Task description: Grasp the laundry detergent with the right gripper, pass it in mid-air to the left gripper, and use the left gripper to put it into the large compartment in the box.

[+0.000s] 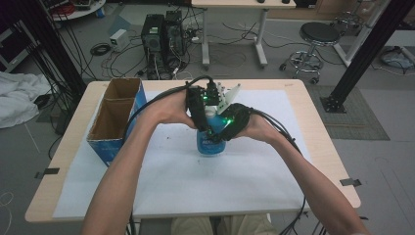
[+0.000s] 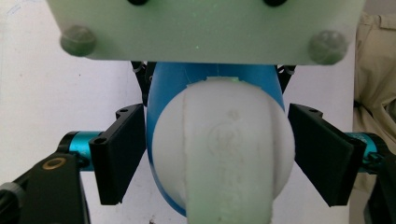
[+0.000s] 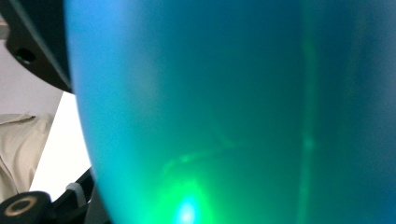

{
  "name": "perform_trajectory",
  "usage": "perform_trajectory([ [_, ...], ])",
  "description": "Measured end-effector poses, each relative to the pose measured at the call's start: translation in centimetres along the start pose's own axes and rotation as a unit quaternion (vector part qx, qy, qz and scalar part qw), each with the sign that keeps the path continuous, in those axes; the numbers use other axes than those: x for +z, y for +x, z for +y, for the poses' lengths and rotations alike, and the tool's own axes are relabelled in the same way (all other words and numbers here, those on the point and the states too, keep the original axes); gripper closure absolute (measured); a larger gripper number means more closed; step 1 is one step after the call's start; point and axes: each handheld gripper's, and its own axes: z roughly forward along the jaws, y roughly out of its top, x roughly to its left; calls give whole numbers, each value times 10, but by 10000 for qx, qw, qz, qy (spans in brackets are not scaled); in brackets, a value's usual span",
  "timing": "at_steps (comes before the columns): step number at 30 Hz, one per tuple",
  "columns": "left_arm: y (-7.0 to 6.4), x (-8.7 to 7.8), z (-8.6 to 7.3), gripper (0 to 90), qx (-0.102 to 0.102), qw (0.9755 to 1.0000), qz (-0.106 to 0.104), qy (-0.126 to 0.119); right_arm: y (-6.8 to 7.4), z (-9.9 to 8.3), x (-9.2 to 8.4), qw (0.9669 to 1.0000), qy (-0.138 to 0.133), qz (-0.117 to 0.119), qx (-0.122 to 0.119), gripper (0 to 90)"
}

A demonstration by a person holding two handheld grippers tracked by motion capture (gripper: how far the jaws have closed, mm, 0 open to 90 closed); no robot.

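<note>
White mat on the table (image 1: 161,196), blue bottle (image 1: 209,142) at centre: right gripper (image 1: 226,126) clamps its body, left gripper (image 2: 219,156) straddles the white cap (image 2: 224,140) (jaws apart, not pressing).

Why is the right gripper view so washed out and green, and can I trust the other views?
Right gripper view: the blue bottle sits too close, out of focus, with a green light glaring off it low down. Left gripper view: the white cap is soft but readable, black jaws either side. High view: dim, even light; bottle sharp enough, green glow at the right gripper.
</note>
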Motion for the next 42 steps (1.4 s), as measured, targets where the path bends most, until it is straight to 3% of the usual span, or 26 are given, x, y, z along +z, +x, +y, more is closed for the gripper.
perform_trajectory([
  [42,-2,8,1,368,-70,9998,129,131,1,-1,7,9999,-5,55,137,455],
])
